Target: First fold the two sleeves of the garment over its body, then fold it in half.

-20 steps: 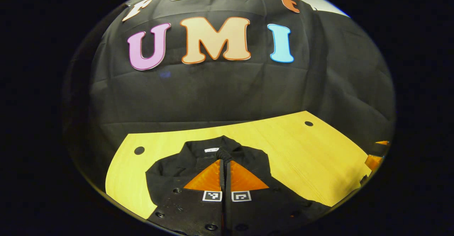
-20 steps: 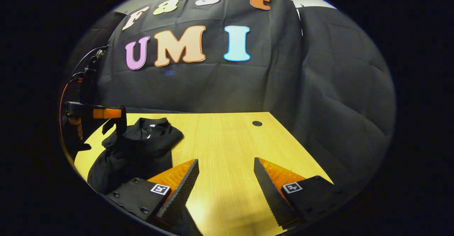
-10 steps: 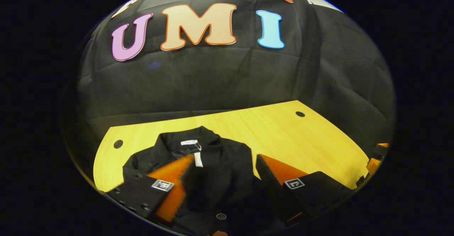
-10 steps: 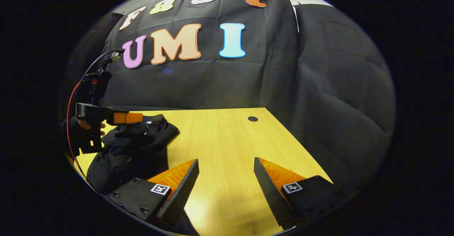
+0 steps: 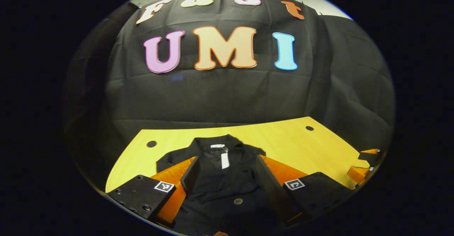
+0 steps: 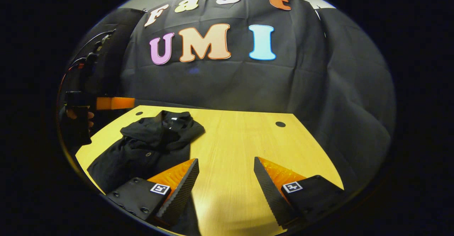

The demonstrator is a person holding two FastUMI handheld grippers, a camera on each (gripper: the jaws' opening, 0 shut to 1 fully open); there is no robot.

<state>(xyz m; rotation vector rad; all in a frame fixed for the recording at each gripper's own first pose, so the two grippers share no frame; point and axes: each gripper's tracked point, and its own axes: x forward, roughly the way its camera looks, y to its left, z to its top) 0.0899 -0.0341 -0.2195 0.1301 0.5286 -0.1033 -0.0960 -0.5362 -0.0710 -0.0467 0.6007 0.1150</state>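
A black garment with a white neck label lies bunched on the yellow table, collar toward the wall. My left gripper hovers open above it, a finger on each side of the collar area and nothing pinched. In the right gripper view the garment is a crumpled heap at the table's left, and the left gripper hangs above its far side, held by a hand. My right gripper is open over bare table, to the right of the garment. The right gripper also peeks in at the left gripper view's right edge.
The table has round cable holes near its far corners, one being. Black cloth walls close in behind and to the right. Bare wood stretches right of the garment.
My left gripper was shut on a pinch of black fabric, has opened and let it go, and has risen clear. The garment now lies in a heap. The right gripper stays open.
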